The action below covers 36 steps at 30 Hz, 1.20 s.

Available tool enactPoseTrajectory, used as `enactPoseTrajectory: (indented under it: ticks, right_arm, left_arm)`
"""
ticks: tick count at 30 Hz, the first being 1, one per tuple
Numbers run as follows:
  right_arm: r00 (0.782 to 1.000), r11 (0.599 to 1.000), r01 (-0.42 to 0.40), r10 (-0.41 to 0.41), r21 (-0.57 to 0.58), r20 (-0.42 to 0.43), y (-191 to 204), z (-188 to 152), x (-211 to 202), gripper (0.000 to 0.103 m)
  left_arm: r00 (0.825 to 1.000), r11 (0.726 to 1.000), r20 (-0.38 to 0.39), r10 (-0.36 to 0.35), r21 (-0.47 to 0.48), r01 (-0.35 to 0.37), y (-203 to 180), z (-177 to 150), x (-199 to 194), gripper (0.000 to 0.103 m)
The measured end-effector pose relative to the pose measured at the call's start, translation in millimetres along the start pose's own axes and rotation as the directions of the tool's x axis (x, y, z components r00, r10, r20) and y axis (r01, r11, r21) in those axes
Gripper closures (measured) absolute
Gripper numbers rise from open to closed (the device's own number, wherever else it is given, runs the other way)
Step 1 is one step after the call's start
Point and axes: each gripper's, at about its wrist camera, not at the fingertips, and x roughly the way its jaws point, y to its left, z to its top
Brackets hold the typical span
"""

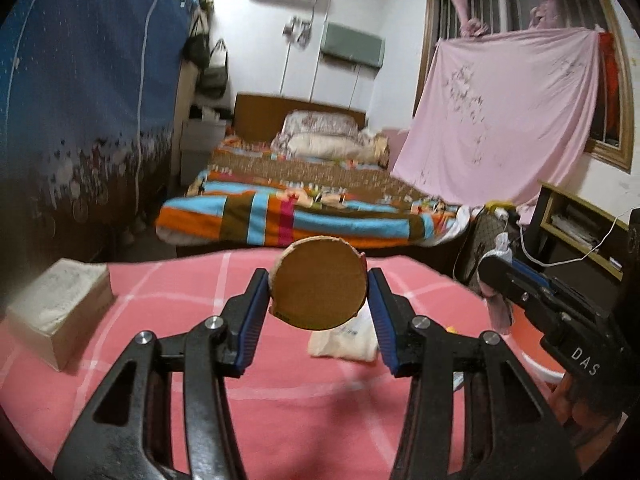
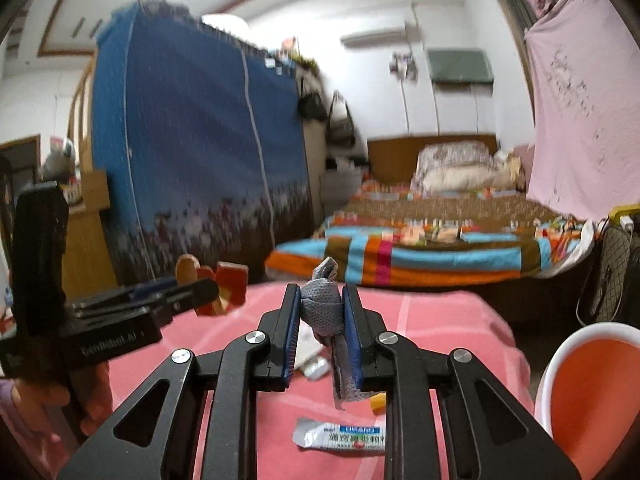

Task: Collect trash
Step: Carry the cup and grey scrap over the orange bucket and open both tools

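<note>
My left gripper [image 1: 319,280] is shut on a round brown cardboard container [image 1: 320,283], held above the pink checked table [image 1: 160,320]; from the right wrist view the same container [image 2: 220,288] looks red and sits in the left gripper [image 2: 196,288]. My right gripper [image 2: 321,312] is shut on a crumpled grey mesh wrapper [image 2: 322,312], held above the table. It also shows at the right of the left wrist view [image 1: 504,268], holding pale crumpled material [image 1: 500,252]. A white wrapper [image 1: 344,340] and a silver-green sachet [image 2: 340,436] lie on the table.
An orange bin with a white rim [image 2: 592,396] stands at the table's right. A beige box [image 1: 60,308] sits at the table's left. Small white scraps [image 2: 316,364] lie under my right gripper. A bed [image 1: 304,208] and blue wardrobe [image 2: 192,160] stand beyond.
</note>
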Motion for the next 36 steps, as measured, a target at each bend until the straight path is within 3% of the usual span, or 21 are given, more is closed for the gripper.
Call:
enactPoseTrajectory:
  ticks: [3, 9, 18, 28, 36]
  right_arm:
    - [0.994, 0.999, 0.033, -0.031, -0.014, 0.102, 0, 5, -17, 0.084]
    - [0.964, 0.985, 0.173, -0.164, -0.026, 0.212, -5, 11, -42, 0.084]
    - [0.906, 0.94, 0.342, -0.333, 0.011, 0.262, -42, 15, -68, 0.084]
    - [0.85, 0.87, 0.474, -0.493, 0.139, 0.187, -100, 8, -87, 0.084]
    - [0.808, 0.805, 0.547, -0.579, 0.227, 0.106, -137, -3, -101, 0.083]
  left_arm:
    - [0.998, 1.0, 0.064, -0.003, 0.025, 0.002, -12, 5, -9, 0.073]
    - [0.989, 0.997, 0.143, -0.031, 0.074, 0.02, -38, 15, -16, 0.073]
    - [0.971, 0.983, 0.191, -0.144, 0.139, 0.119, -85, 23, -12, 0.073]
    - [0.953, 0.951, 0.112, -0.283, 0.16, 0.264, -146, 20, 18, 0.073]
    - [0.933, 0.916, -0.016, -0.36, 0.184, 0.357, -184, 11, 44, 0.073]
